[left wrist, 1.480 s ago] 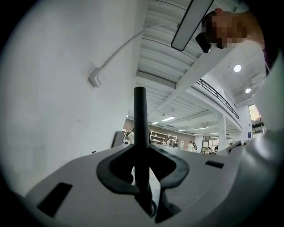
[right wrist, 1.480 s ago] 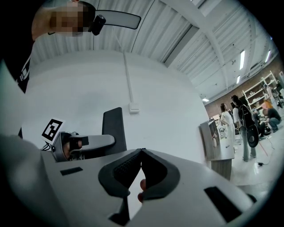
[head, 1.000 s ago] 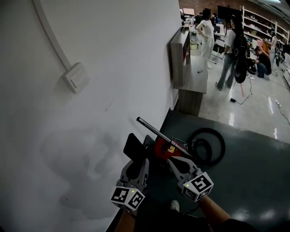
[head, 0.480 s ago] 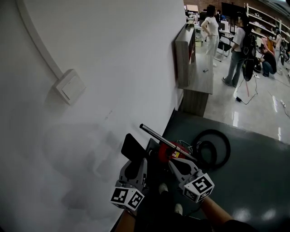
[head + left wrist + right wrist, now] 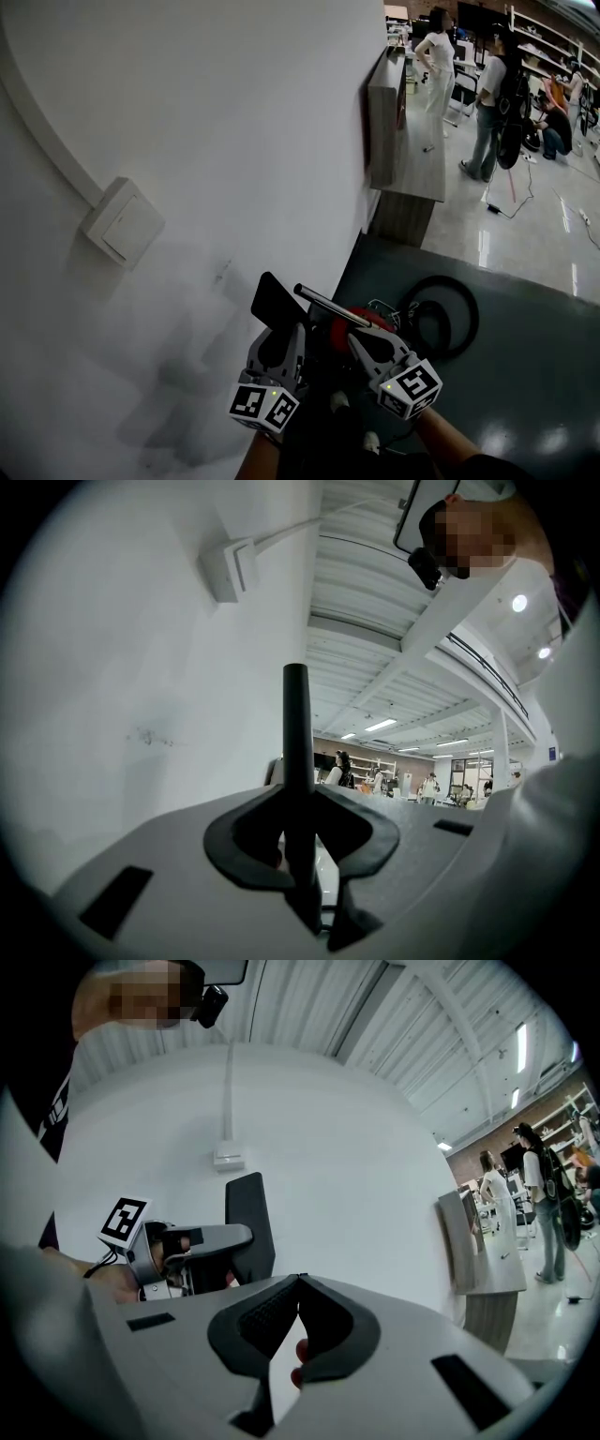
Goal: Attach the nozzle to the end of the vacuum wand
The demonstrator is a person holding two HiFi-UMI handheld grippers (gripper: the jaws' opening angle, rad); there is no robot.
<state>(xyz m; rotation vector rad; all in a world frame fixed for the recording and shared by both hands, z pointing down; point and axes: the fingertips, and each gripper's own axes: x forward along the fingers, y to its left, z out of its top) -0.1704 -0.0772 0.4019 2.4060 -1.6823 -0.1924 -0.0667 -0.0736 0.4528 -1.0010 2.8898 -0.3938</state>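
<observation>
Black, flat, blade-shaped nozzle (image 5: 275, 302) clamped between the jaws of the left gripper (image 5: 298, 806). Projects beyond the jaw tips, close to the white wall. Appears edge-on in the left gripper view as a thin dark upright strip; appears broadside in the right gripper view as a dark panel with a slanted top edge.

Slim metallic vacuum wand (image 5: 330, 306) tilted, free end raised toward the wall, lower end running down to the red vacuum body (image 5: 360, 322) on the floor. Free end lies just beside the nozzle's edge in the head view. Not joined to the nozzle; contact between the two cannot be told.
</observation>
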